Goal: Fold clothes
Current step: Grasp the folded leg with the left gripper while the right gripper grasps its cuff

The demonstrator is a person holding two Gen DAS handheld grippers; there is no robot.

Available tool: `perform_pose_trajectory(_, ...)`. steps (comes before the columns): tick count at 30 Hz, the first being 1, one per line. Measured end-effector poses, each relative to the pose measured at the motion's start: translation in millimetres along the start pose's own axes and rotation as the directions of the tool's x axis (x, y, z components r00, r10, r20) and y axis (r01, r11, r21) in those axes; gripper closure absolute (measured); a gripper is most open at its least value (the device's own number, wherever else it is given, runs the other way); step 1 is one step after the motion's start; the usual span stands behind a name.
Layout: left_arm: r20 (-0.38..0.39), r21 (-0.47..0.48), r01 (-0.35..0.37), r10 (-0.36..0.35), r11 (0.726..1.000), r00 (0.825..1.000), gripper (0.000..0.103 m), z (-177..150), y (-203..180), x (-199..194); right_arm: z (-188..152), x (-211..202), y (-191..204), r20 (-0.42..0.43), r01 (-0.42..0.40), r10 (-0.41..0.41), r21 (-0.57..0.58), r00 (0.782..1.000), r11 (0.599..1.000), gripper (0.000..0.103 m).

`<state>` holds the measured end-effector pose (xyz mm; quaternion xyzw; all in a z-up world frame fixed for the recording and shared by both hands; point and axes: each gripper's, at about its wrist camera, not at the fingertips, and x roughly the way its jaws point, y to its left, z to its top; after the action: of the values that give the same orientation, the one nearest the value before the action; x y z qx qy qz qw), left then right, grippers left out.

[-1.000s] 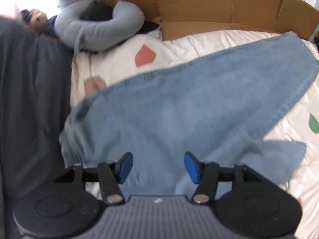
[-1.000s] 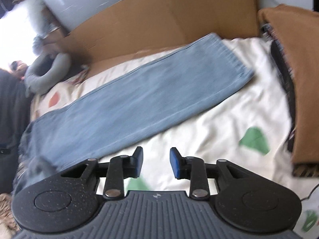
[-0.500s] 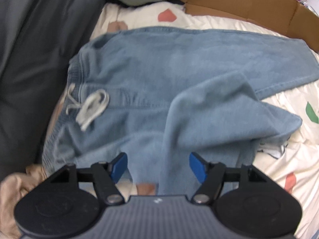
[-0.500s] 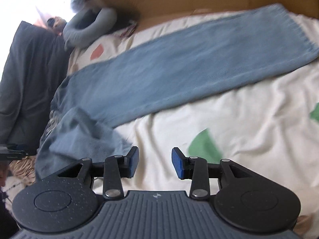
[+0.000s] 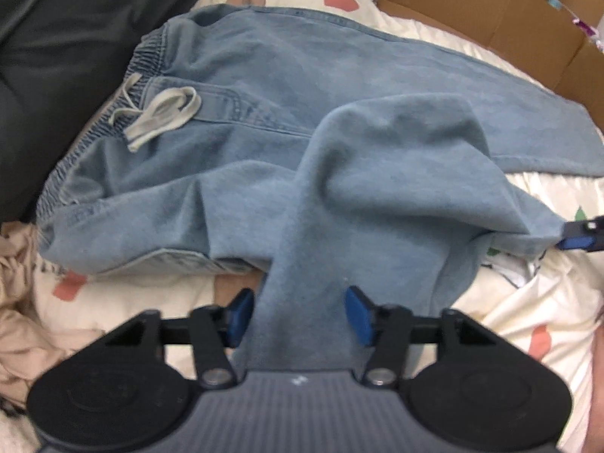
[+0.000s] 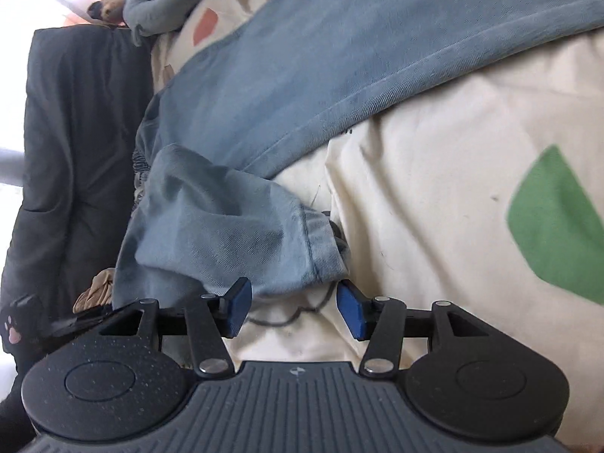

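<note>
Moved closer to jeans point(image 5: 339, 87) since earlier | left claw point(image 5: 298, 315) wide around bunched leg point(image 5: 396, 173), ready to pinch | right claw point(image 6: 290, 305) wide at hem point(image 6: 317, 249) | jeans spread on bed point(image 6: 434, 188), one leg flat for folding

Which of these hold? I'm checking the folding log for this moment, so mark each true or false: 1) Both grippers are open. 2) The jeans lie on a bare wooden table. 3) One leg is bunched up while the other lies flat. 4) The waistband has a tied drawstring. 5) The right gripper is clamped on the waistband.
1) True: the left gripper and right gripper both stand open.
2) False: the jeans lie on a cream patterned bedspread.
3) True: the bunched leg drapes toward the left gripper.
4) True: the drawstring is tied.
5) False: it is open beside the leg hem.
</note>
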<state>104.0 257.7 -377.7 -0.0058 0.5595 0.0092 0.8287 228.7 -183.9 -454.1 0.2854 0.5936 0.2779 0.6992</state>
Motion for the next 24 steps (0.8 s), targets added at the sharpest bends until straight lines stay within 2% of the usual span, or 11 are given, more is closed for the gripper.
perform_pose_trajectory(3, 0.010, -0.006, 0.014, -0.014, 1.000, 1.000, 0.064, -2.6, -2.8, -2.2, 8.7, 10.4, -2.7, 0.003, -0.003, 0.003, 0.044, 1.000, 0.999, 0.056)
perform_pose_trajectory(4, 0.011, -0.005, 0.020, -0.019, 1.000, 1.000, 0.070, -3.1, -3.5, -4.8, 11.9, 12.2, -4.9, 0.012, -0.006, 0.005, 0.074, 1.000, 0.997, 0.066)
perform_pose_trajectory(5, 0.012, -0.005, 0.025, -0.025, 1.000, 1.000, 0.073, -3.6, -4.3, -7.4, 14.4, 12.8, -7.1, 0.017, -0.007, 0.005, 0.095, 1.000, 0.995, 0.083)
perform_pose_trajectory(6, 0.013, -0.004, 0.030, -0.030, 1.000, 0.999, 0.080, -4.0, -5.0, -10.0, 16.1, 12.9, -9.1, 0.020, -0.006, 0.004, 0.108, 1.000, 0.994, 0.085)
perform_pose_trajectory(7, 0.014, -0.004, 0.035, -0.035, 0.999, 0.999, 0.083, -4.5, -5.7, -12.6, 17.2, 11.7, -9.9, 0.024, -0.007, 0.004, 0.109, 1.000, 0.994, 0.086)
perform_pose_trajectory(10, 0.017, -0.003, 0.051, -0.051, 0.999, 0.999, 0.086, -6.0, -7.9, -20.4, 14.6, 5.2, -7.2, 0.022, -0.008, 0.007, 0.079, 1.000, 0.997, 0.091)
perform_pose_trajectory(15, 0.021, 0.002, 0.084, -0.084, 0.996, 0.996, 0.089, -8.6, -14.5, -34.9, 11.6, -19.4, 3.4, 0.037, -0.008, 0.007, 0.040, 0.999, 0.999, 0.094)
perform_pose_trajectory(19, 0.022, 0.014, 0.128, -0.128, 0.992, 0.992, 0.091, -11.5, -29.1, -49.3, 11.8, -52.8, 12.4, 0.081, -0.003, 0.001, 0.015, 0.997, 1.000, 0.095)
perform_pose_trajectory(24, 0.031, 0.060, 0.202, -0.204, 0.978, 0.978, 0.091, -17.8, -50.5, -61.7, 10.6, -97.1, 14.4, 0.131, 0.031, -0.029, -0.011, 0.991, 0.999, 0.095)
